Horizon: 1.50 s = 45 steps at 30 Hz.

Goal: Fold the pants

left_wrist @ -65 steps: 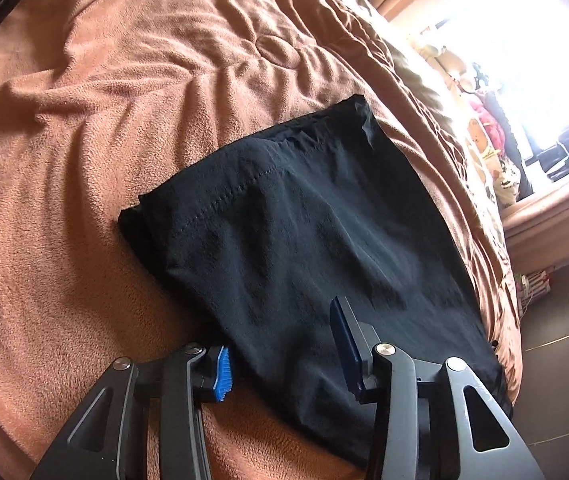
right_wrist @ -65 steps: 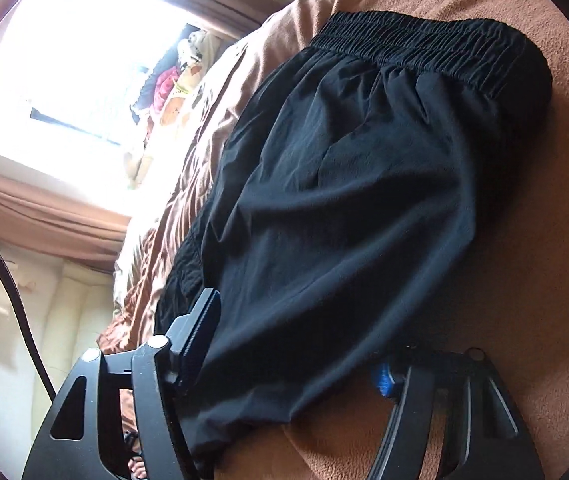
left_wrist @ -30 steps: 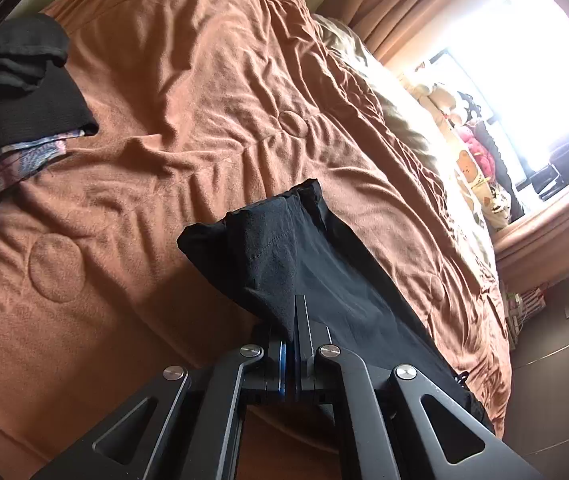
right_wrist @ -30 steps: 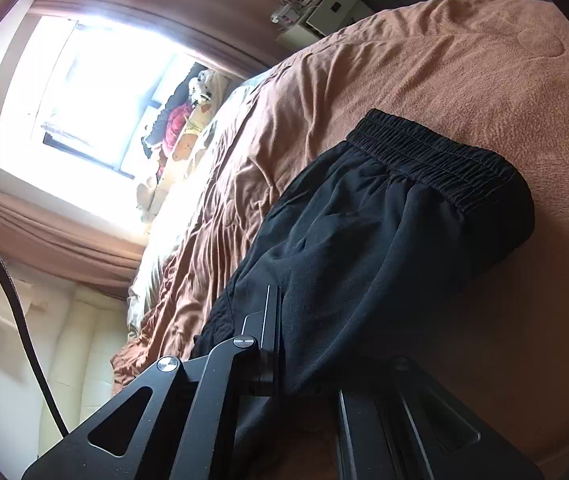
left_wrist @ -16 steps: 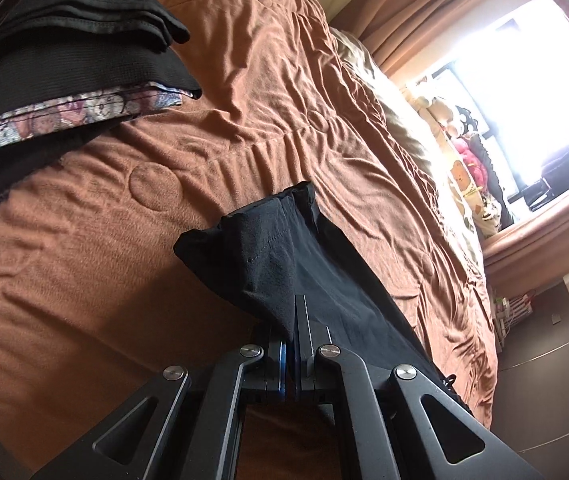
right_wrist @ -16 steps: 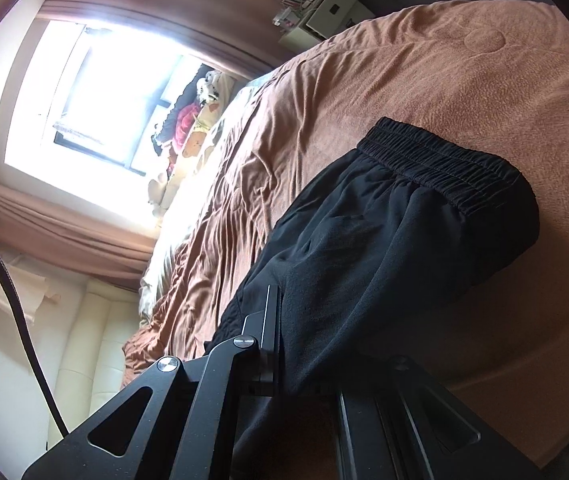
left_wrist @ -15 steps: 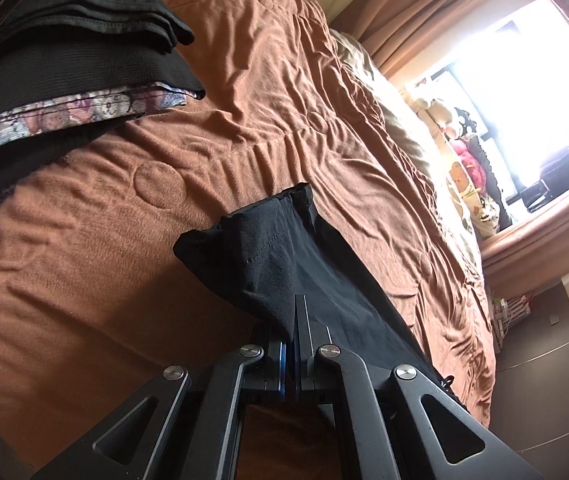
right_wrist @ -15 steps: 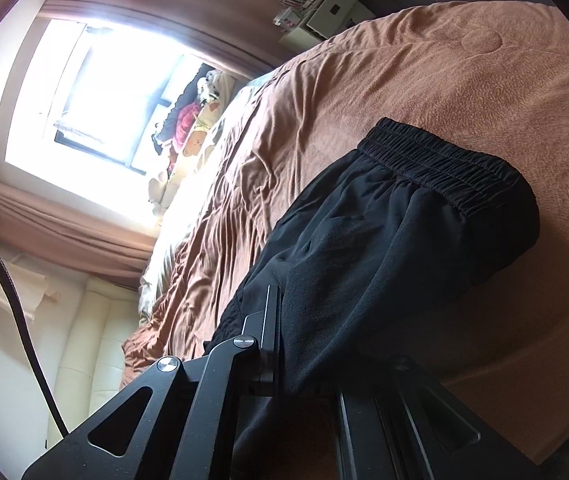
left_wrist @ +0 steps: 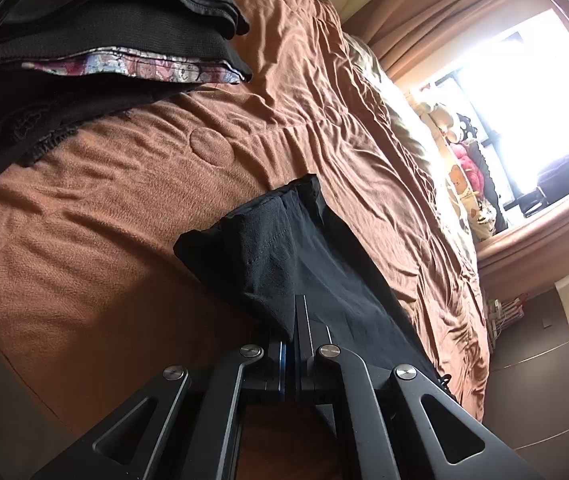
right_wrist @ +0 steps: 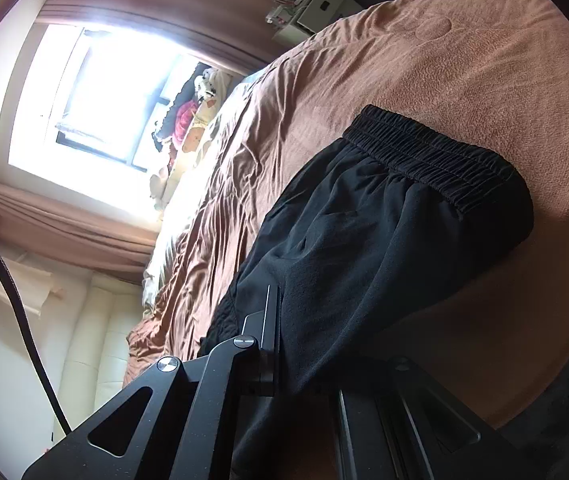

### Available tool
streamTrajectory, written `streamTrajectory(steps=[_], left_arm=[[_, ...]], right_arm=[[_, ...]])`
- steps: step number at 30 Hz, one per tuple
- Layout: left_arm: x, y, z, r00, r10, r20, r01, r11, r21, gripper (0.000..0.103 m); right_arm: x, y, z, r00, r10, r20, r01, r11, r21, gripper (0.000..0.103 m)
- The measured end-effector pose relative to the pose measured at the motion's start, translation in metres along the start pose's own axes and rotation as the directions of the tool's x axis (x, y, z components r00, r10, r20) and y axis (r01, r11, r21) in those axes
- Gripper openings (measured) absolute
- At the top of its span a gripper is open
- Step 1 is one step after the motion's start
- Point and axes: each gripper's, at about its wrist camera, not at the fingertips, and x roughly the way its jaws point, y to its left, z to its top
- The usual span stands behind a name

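Folded black pants [left_wrist: 284, 256] hang lifted above a brown blanket [left_wrist: 124, 208]. My left gripper [left_wrist: 294, 324] is shut on the folded edge of the pants near one end. In the right wrist view the pants [right_wrist: 372, 248] show their elastic waistband [right_wrist: 436, 156] at the far end. My right gripper [right_wrist: 284, 320] is shut on the cloth near its edge; the fabric drapes over and hides the right finger.
A stack of folded dark clothes [left_wrist: 84, 40], one with a floral layer, lies on the bed at the upper left. A bright window [right_wrist: 104, 96] with stuffed toys [right_wrist: 196, 112] and curtains lies beyond the bed. A cream headboard [right_wrist: 96, 340] stands at one side.
Both grippers closed on the pants, then lifted them and carried them toward the stack of folded clothes, which has come closer in the left wrist view.
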Motion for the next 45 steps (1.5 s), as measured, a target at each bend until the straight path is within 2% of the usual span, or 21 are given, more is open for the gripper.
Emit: streamTrajectory(steps=[8, 16, 18, 19, 20, 21, 22, 23, 24, 29, 30, 33, 35, 38, 43, 45], left_arm=[[0.024, 0.036, -0.021, 0.998, 0.042, -0.057, -0.044, 0.998, -0.04, 0.002], [0.036, 0.047, -0.026, 0.995, 0.04, -0.088, -0.044, 0.998, -0.035, 0.004], [0.036, 0.044, -0.027, 0.995, 0.039, -0.095, -0.041, 0.999, -0.015, 0.014], [0.035, 0.043, -0.028, 0.995, 0.029, -0.097, -0.03, 1.0, -0.006, 0.027], [0.033, 0.041, -0.03, 0.995, 0.016, -0.097, -0.016, 1.0, 0.002, 0.039], [0.031, 0.039, -0.033, 0.995, 0.005, -0.095, -0.004, 1.0, 0.009, 0.045], [0.028, 0.037, -0.036, 0.996, -0.001, -0.092, 0.003, 1.0, 0.018, 0.055], [0.026, 0.034, -0.04, 0.996, 0.0, -0.091, 0.003, 1.0, 0.031, 0.064], [0.025, 0.031, -0.043, 0.996, 0.007, -0.092, -0.003, 0.999, 0.044, 0.067], [0.012, 0.018, -0.057, 0.996, 0.049, -0.076, -0.043, 0.996, 0.084, 0.089], [0.009, 0.017, -0.06, 0.996, 0.055, -0.074, -0.049, 0.995, 0.09, 0.091], [0.003, 0.015, -0.07, 0.995, 0.065, -0.072, -0.057, 0.991, 0.117, 0.099], [0.0, 0.012, -0.075, 0.992, 0.102, -0.068, -0.091, 0.984, 0.151, 0.102], [-0.002, 0.006, -0.083, 0.989, 0.129, -0.076, -0.112, 0.974, 0.198, 0.102], [-0.009, -0.006, -0.097, 0.98, 0.188, -0.067, -0.161, 0.944, 0.289, 0.102], [-0.012, -0.008, -0.102, 0.981, 0.177, -0.08, -0.145, 0.94, 0.307, 0.103]], right_arm=[[0.005, -0.015, -0.004, 1.0, -0.019, -0.015, 0.02, 1.0, 0.014, 0.0], [0.009, -0.016, -0.009, 0.996, -0.066, -0.063, 0.065, 0.998, -0.009, 0.002], [0.006, -0.012, -0.009, 0.994, -0.077, -0.076, 0.075, 0.997, -0.023, 0.005], [0.004, -0.01, -0.01, 0.993, -0.087, -0.085, 0.085, 0.996, -0.027, 0.007], [0.001, -0.009, -0.011, 0.992, -0.087, -0.096, 0.085, 0.996, -0.024, 0.014], [-0.002, -0.008, -0.013, 0.992, -0.074, -0.107, 0.072, 0.997, -0.02, 0.025], [-0.006, -0.007, -0.014, 0.991, -0.072, -0.112, 0.07, 0.997, -0.024, 0.033], [-0.011, -0.004, -0.016, 0.99, -0.084, -0.109, 0.081, 0.996, -0.035, 0.046], [-0.017, 0.0, -0.02, 0.99, -0.096, -0.106, 0.092, 0.995, -0.049, 0.058], [-0.041, 0.022, -0.035, 0.982, -0.142, -0.126, 0.124, 0.983, -0.137, 0.069], [-0.045, 0.029, -0.037, 0.979, -0.16, -0.126, 0.138, 0.976, -0.168, 0.078], [-0.053, 0.059, -0.047, 0.971, -0.215, -0.107, 0.175, 0.938, -0.3, 0.091], [-0.051, 0.08, -0.053, 0.962, -0.241, -0.127, 0.177, 0.907, -0.381, 0.092], [-0.045, 0.106, -0.06, 0.949, -0.276, -0.154, 0.18, 0.872, -0.455, 0.092], [-0.039, 0.148, -0.075, 0.954, -0.259, -0.152, 0.123, 0.799, -0.588, 0.092], [-0.031, 0.162, -0.082, 0.952, -0.269, -0.143, 0.117, 0.756, -0.644, 0.092]])
